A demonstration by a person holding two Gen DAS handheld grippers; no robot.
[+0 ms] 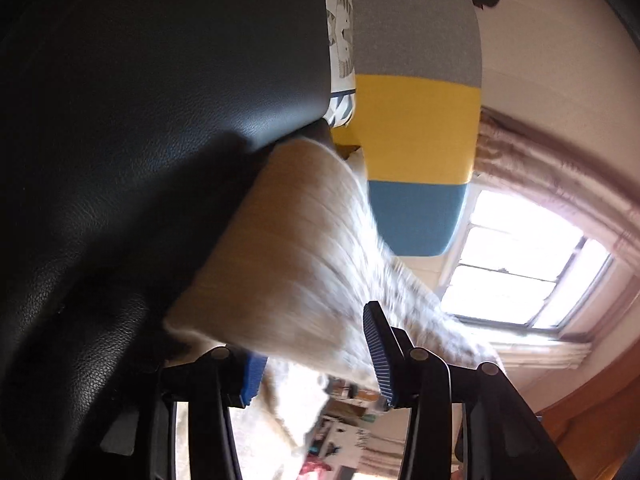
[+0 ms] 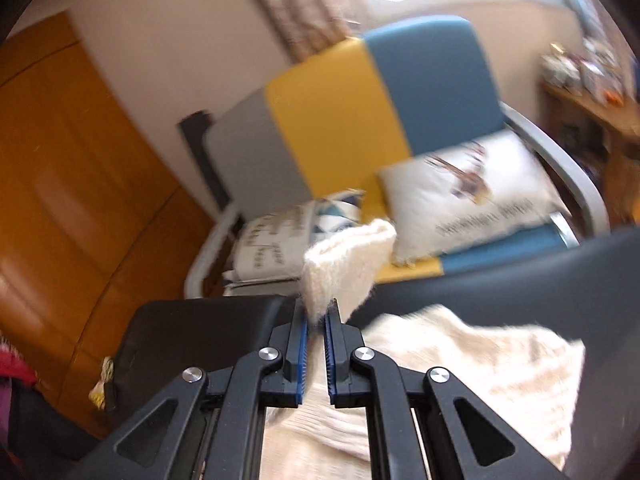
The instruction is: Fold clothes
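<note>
Left wrist view first: it's rolled hard sideways, and the left gripper (image 1: 316,360) sits half open with the cream knit (image 1: 288,248) running between the jaws. Blurry, but I can't see either pad actually pressing on it, so I'd call it loose rather than held. The knit stretches from the black leather seat (image 1: 140,140) out toward the window (image 1: 520,272), with the striped chair (image 1: 416,120) behind it.

Right wrist view: the right gripper (image 2: 316,344) is pinched tight on a corner of the knit (image 2: 344,272), which pokes up past the tips like a little flag. The rest of the fabric lies bunched below and to the right on the black seat (image 2: 500,284). Two cushions (image 2: 468,192) are on the chair (image 2: 360,108) beyond.

My take on doing this bit well: it looks like the lift-and-spread stage. I'd get the left jaws properly closed on the matching corner before pulling anything taut. Otherwise one held corner just drags the whole thing into a twist. Then hold both corners level, let it hang straight, and lay it down flat.
</note>
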